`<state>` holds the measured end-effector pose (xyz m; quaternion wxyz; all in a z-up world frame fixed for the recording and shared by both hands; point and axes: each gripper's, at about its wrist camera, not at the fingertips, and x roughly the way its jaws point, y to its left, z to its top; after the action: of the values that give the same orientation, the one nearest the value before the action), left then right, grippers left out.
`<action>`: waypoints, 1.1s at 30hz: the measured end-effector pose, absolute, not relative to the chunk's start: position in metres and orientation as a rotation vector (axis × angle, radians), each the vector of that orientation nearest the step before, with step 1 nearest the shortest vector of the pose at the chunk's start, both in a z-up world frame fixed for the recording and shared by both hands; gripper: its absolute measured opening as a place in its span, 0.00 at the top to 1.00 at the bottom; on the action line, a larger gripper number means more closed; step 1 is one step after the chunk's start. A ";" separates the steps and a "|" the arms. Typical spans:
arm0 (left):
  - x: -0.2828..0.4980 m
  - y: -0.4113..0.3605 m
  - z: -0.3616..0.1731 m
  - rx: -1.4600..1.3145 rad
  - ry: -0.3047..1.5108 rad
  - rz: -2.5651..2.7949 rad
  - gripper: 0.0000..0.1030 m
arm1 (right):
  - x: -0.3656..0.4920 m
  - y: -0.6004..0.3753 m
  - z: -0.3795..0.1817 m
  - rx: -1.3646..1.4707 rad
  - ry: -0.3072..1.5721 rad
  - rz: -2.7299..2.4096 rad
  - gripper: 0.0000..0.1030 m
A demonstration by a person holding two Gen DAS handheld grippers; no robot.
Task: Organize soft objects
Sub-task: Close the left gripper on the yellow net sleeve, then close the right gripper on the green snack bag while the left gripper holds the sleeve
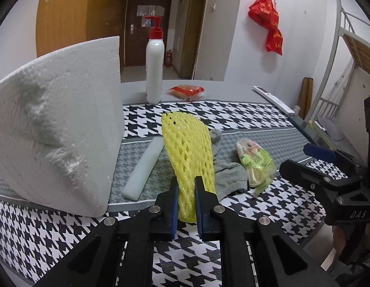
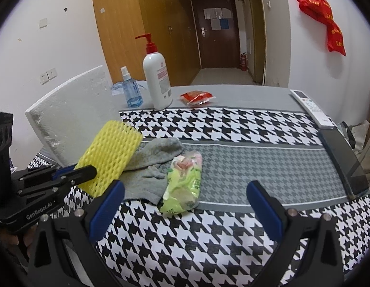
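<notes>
My left gripper (image 1: 186, 184) is shut on the near end of a yellow foam net sleeve (image 1: 187, 148), which is lifted off the table and stands tilted up. In the right wrist view the same sleeve (image 2: 110, 153) sticks up from the left gripper (image 2: 82, 172) at the left. A grey sock (image 2: 156, 157) lies crumpled on the houndstooth cloth, with a green plastic packet (image 2: 185, 181) against its right side. My right gripper (image 2: 185, 186) hangs open just in front of the packet, with nothing between its fingers.
A big white foam block (image 1: 53, 124) leans at the left, with a white foam bar (image 1: 144, 165) beside it. At the back stand a pump bottle (image 2: 157, 79), a blue spray bottle (image 2: 131, 88) and a red packet (image 2: 197, 96). A remote (image 2: 311, 107) and dark phone (image 2: 345, 162) line the right edge.
</notes>
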<state>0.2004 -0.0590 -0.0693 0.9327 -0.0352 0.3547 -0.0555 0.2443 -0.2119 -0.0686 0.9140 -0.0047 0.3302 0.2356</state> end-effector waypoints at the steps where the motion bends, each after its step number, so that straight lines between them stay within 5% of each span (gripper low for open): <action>1: 0.201 -0.059 -0.070 -0.068 0.727 -0.115 0.87 | 0.246 -0.210 -0.069 -0.013 0.685 0.481 0.00; 11: 0.204 -0.054 -0.079 -0.059 0.747 -0.147 0.87 | 0.270 -0.203 -0.079 -0.025 0.752 0.404 0.00; 15: 0.205 -0.054 -0.080 -0.041 0.743 -0.145 0.80 | 0.281 -0.203 -0.087 -0.008 0.796 0.395 0.17; 17: 0.206 -0.053 -0.080 -0.039 0.744 -0.148 0.59 | 0.285 -0.200 -0.090 -0.011 0.813 0.395 0.24; 19: 0.206 -0.053 -0.080 -0.036 0.738 -0.154 0.53 | 0.287 -0.199 -0.092 -0.010 0.823 0.399 0.24; 22: 0.207 -0.051 -0.080 -0.041 0.739 -0.153 0.51 | 0.290 -0.196 -0.095 -0.023 0.832 0.398 0.26; 28: 0.208 -0.049 -0.082 -0.053 0.745 -0.156 0.47 | 0.298 -0.197 -0.102 -0.025 0.865 0.395 0.55; 33: 0.211 -0.051 -0.084 -0.040 0.761 -0.140 0.45 | 0.299 -0.196 -0.106 -0.037 0.883 0.393 0.57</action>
<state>0.2110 -0.0508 -0.0841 0.9259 -0.0196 0.3710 -0.0683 0.2986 -0.1956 -0.1059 0.8853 -0.0178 0.4245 0.1890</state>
